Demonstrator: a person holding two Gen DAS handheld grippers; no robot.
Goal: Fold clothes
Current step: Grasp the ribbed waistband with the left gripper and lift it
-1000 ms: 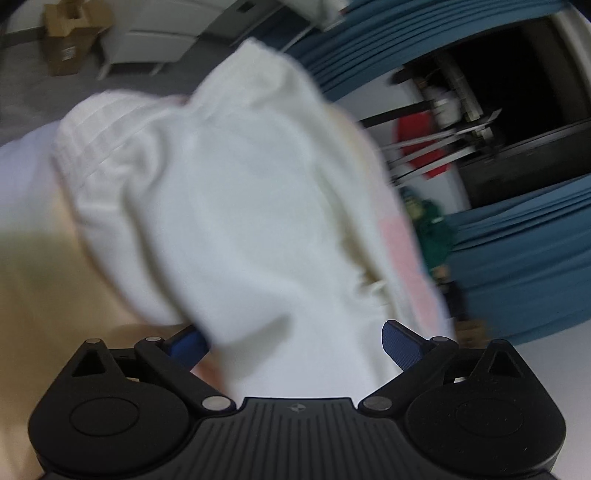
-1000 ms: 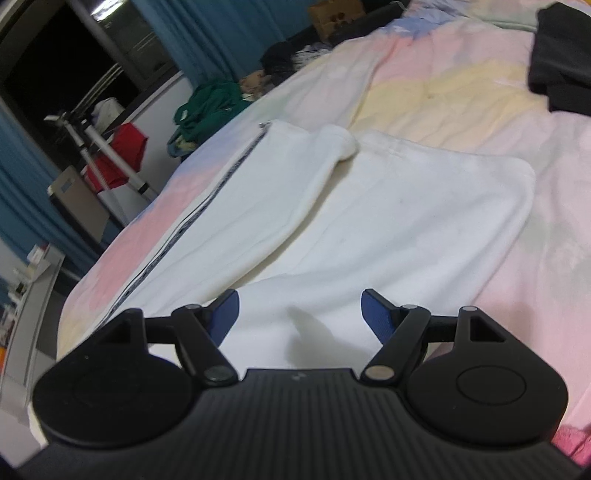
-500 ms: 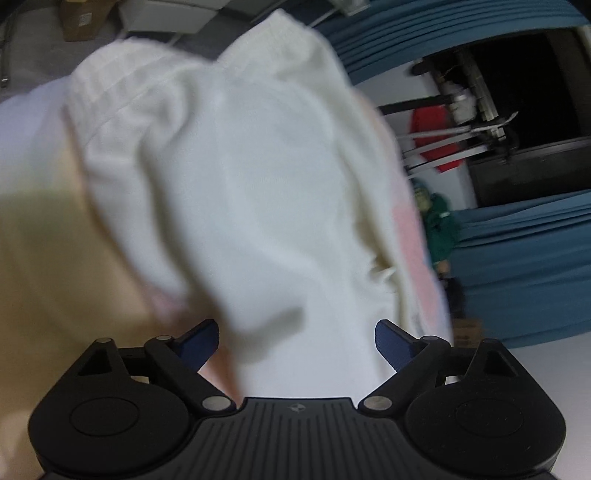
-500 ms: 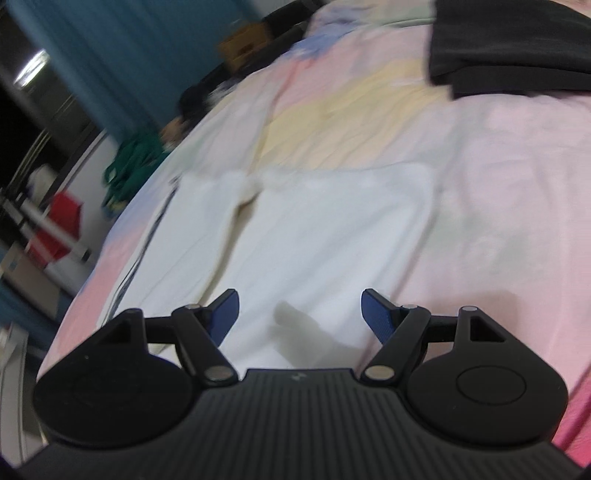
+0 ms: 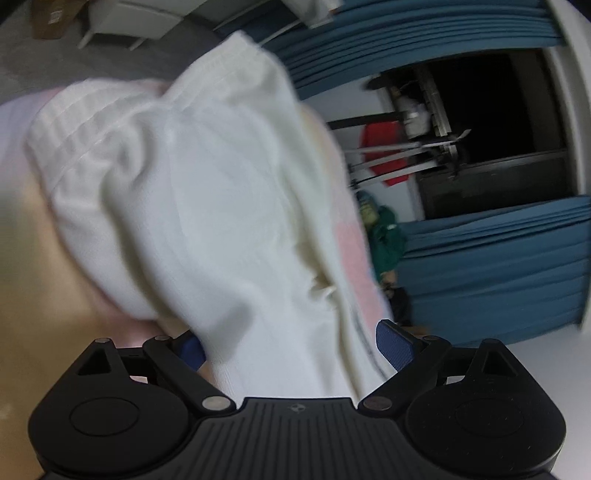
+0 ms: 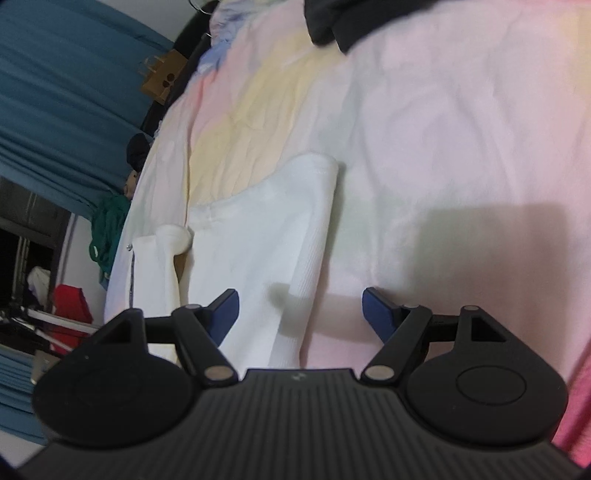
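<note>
A white garment (image 6: 255, 236) lies flat on the pastel bed sheet (image 6: 461, 122), its ribbed hem edge running toward my right gripper (image 6: 300, 312). The right gripper is open, just above the hem's near part, holding nothing. In the left wrist view the same white garment (image 5: 207, 206) fills the middle, bunched and blurred. My left gripper (image 5: 291, 347) is open with the cloth lying between its blue pads (image 5: 393, 345); the left pad is partly hidden by cloth.
A dark folded garment (image 6: 343, 22) lies on the far part of the bed. Blue curtains (image 5: 498, 266), a red cloth (image 5: 384, 147) on a rack, a green cloth (image 6: 109, 225) and a cardboard box (image 6: 162, 77) stand beyond the bed.
The right gripper has swung right, from over the garment's middle to its hem edge. The left gripper has stayed open, and the cloth has shifted a little over its left pad.
</note>
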